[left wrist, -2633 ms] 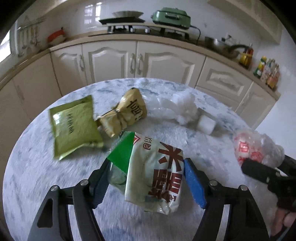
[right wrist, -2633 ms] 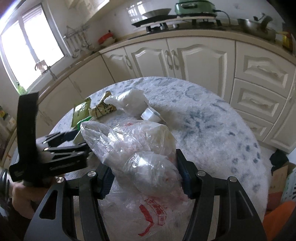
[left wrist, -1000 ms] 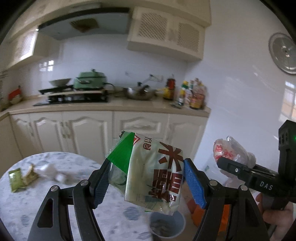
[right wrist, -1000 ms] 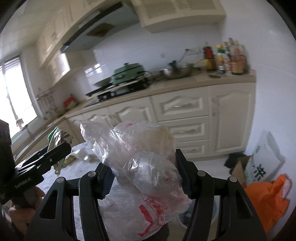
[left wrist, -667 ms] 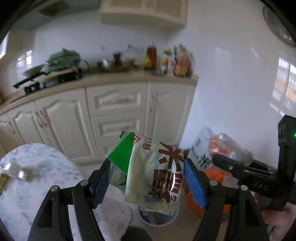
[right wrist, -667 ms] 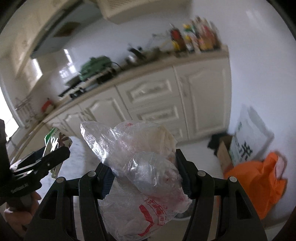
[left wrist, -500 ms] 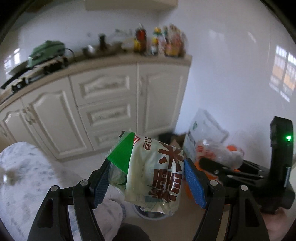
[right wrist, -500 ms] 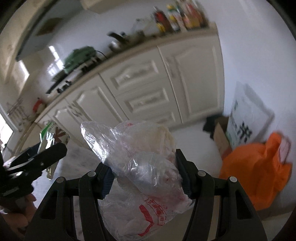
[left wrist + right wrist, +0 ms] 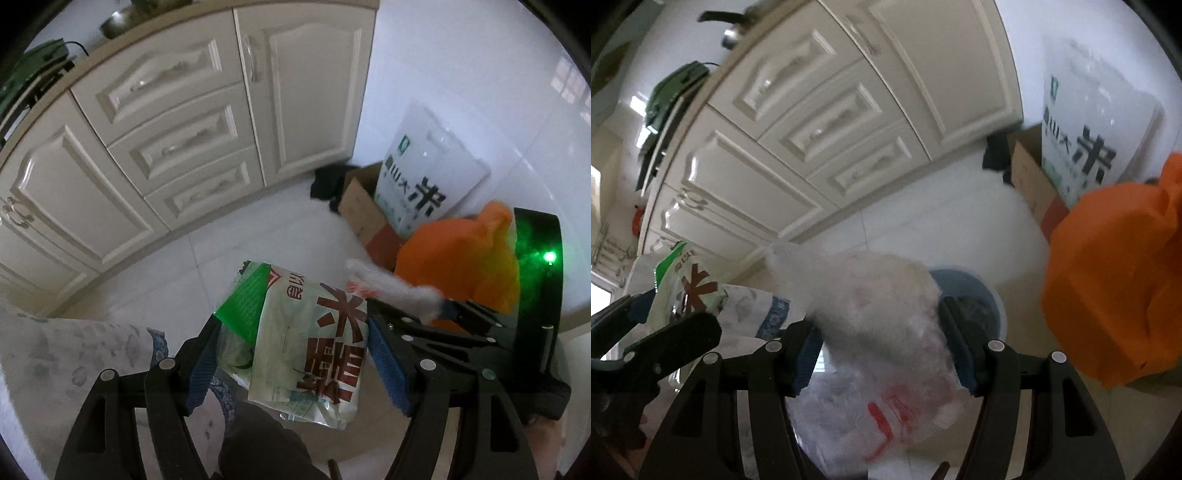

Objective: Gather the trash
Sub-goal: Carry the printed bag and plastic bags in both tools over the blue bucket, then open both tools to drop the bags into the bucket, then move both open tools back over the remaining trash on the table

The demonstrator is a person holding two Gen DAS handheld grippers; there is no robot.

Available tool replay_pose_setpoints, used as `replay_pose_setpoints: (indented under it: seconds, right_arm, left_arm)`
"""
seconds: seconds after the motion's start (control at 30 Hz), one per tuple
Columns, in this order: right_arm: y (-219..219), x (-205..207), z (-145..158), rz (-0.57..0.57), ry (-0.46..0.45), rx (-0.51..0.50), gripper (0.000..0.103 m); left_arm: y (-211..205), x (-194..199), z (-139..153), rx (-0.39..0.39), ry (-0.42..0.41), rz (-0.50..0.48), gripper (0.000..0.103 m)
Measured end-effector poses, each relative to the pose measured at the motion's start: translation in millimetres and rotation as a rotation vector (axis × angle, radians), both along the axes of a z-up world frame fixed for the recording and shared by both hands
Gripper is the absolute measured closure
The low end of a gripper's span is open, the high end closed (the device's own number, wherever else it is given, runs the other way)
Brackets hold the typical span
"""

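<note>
A white-tiled kitchen floor runs beneath cream cabinets, with a cardboard box, a white rice sack and an orange plastic bag crowded into the corner by the wall. A person carries trash in both handheld tools above this floor. The left gripper is clamped on a green-and-white snack packet, its blue pads pressing the packet's two sides; the packet hangs roughly upright, long axis running along the fingers, printed face toward the camera. The right gripper is closed around a crumpled clear plastic bag with red print, which bulges above and sags below the jaws. In the right wrist view a round blue bin stands on the floor just behind and to the right of the clear bag, near the orange bag, its opening partly hidden by the bag. The bin does not show in the left wrist view. The right gripper appears the nearer of the two to the bin, which lies ahead of and below its fingertips; the left gripper, seen at the left edge of the right wrist view, hangs further from it on the cabinet side. Judging by this, the clear bag would go in first, needing only a small carry forward before release, with the packet to follow from the left.
</note>
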State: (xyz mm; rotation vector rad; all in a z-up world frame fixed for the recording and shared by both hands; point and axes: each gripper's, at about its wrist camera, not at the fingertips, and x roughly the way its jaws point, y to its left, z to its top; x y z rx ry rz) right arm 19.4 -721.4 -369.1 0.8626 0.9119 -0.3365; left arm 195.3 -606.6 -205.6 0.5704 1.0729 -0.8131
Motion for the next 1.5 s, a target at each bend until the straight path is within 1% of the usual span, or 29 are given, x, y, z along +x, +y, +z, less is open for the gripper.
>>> replay_pose_setpoints:
  seconds: [0.03, 0.07, 0.1, 0.17, 0.2, 0.27, 0.37, 0.47, 0.6, 0.8, 0.93, 1.07, 1.23, 1.3, 1.43, 1.5]
  right_arm:
    - [-2.6, 1.0, -6.0, -0.002, 0.005, 0.014, 0.038]
    - [-3.2, 1.5, -8.0, -0.002, 0.012, 0.018, 0.029]
    - [-3.9, 2.5, -11.0, -0.008, 0.030, 0.017, 0.019]
    - [-7.2, -0.2, -14.3, -0.029, 0.034, 0.021, 0.011]
    - [-9.7, -3.2, -15.4, -0.047, 0.033, 0.025, 0.006]
    - [-11.4, -6.8, -13.5, -0.068, 0.041, 0.016, 0.000]
    - [-11.5, -12.5, -7.6, -0.081, 0.040, 0.008, 0.000]
    - [-10.6, -17.1, 1.9, -0.088, 0.043, -0.013, 0.000]
    - [-7.0, -23.8, 19.0, -0.100, 0.033, -0.032, 0.000]
    - [8.4, -26.0, 56.1, -0.088, 0.002, -0.079, 0.000]
    - [30.1, -22.9, 92.5, -0.062, -0.039, -0.122, 0.000]
    - [58.7, -14.0, 127.2, -0.015, -0.079, -0.174, 0.000]
    - [111.7, 7.9, 174.5, 0.079, -0.141, -0.240, 0.000]
    - [128.6, 15.0, 187.8, 0.108, -0.161, -0.258, 0.000]
    - [180.2, 36.1, 220.8, 0.202, -0.209, -0.310, 0.000]
    - [201.0, 43.6, 231.2, 0.241, -0.227, -0.329, 0.000]
  left_arm:
    - [-4.8, 3.6, -5.1, 0.015, 0.004, 0.003, 0.026]
    - [-10.8, 6.0, -10.2, 0.037, 0.010, 0.004, 0.018]
    - [-14.0, 7.1, -15.2, 0.050, 0.003, 0.009, 0.016]
    - [-20.2, 10.1, -20.2, 0.063, -0.017, 0.020, 0.004]
    - [-20.5, 8.2, -20.9, 0.064, -0.026, 0.025, 0.001]
    - [-23.6, 6.5, -21.6, 0.069, -0.039, 0.034, 0.001]
    - [-17.8, -3.1, -20.6, 0.056, -0.044, 0.046, 0.001]
    - [-1.6, -11.6, -7.8, 0.027, -0.053, 0.058, 0.001]
    - [21.1, -24.3, 15.0, -0.027, -0.071, 0.071, 0.001]
    - [67.5, -45.4, 53.9, -0.118, -0.105, 0.091, 0.001]
    - [114.0, -62.0, 82.6, -0.202, -0.142, 0.122, 0.001]
    - [172.9, -76.3, 107.6, -0.272, -0.183, 0.167, 0.001]
    - [265.9, -94.7, 140.0, -0.343, -0.254, 0.239, 0.001]
    - [305.7, -103.9, 155.3, -0.370, -0.285, 0.269, 0.001]
    - [378.3, -118.7, 175.1, -0.427, -0.347, 0.346, 0.001]
    - [412.2, -129.7, 180.4, -0.447, -0.370, 0.386, 0.001]
